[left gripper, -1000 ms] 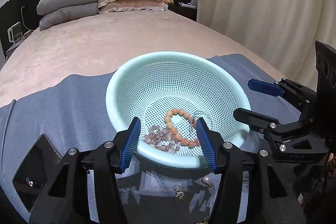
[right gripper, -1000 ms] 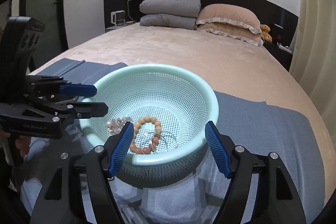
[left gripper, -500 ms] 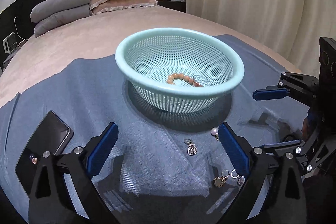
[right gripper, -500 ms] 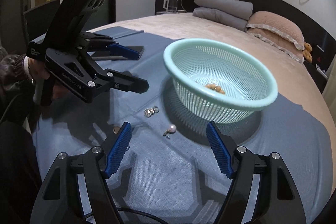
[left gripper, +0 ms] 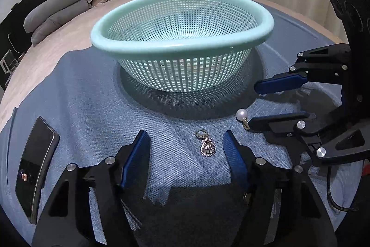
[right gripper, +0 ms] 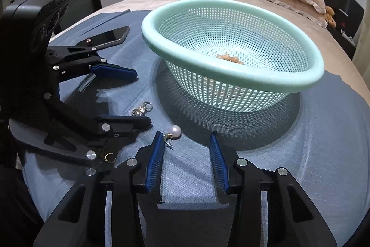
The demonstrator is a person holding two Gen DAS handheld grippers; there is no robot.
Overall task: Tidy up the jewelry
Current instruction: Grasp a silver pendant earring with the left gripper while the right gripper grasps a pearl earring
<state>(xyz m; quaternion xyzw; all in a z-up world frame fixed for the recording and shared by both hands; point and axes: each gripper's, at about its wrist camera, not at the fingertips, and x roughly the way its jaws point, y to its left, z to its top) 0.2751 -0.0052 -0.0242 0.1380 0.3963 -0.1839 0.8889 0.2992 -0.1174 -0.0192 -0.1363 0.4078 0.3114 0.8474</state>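
Blue woven cloth [left gripper: 92,94] covers the bed, carrying a mint perforated plastic basket [left gripper: 182,38]. My left claw [left gripper: 186,149] gapes around a silver charm pendant [left gripper: 207,148]; my right claw [right gripper: 186,147] stands apart beside a pearl earring [right gripper: 174,131].

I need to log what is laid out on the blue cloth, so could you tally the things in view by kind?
Baskets: 1, the mint basket
Phones: 1, the black phone
Pearl earrings on the cloth: 1
Silver charms on the cloth: 1
Gold pieces, partly hidden under the left tool: 1
Bead bracelets seen in the basket: 1
Total: 6
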